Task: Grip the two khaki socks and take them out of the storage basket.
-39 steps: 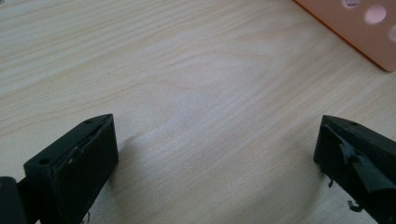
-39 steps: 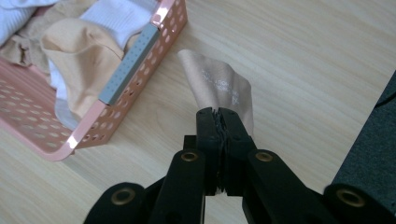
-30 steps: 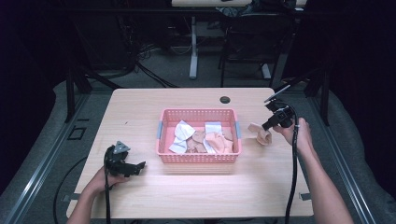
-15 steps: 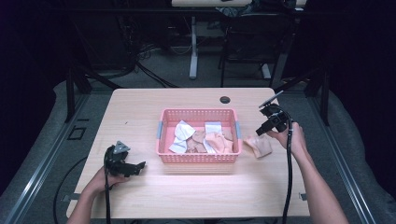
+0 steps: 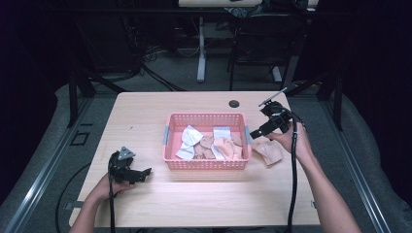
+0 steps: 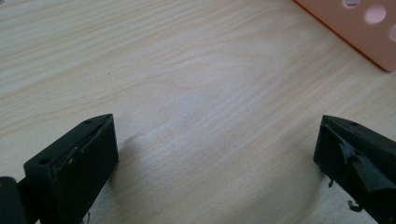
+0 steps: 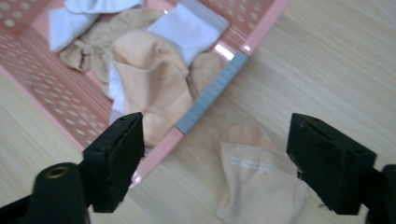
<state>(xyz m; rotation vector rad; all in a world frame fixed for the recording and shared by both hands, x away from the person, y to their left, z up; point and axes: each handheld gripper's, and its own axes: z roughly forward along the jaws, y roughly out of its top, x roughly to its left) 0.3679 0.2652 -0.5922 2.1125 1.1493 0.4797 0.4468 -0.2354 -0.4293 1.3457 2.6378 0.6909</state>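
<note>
Right claw has just sprung open, dropping the beige fabric sock on the counter beside the pink plastic basket; left claw waits open, empty.

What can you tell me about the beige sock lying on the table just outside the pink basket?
The beige fabric sock lies flat and slightly rumpled on the light wooden table, beside the right end of the pink perforated plastic basket, close to its wall; whether they touch is unclear. It looks thin and soft, with a faint pale printed patch near its middle. The right tongs have just been opening and hang above it, jaws apart, nothing between them.
</note>
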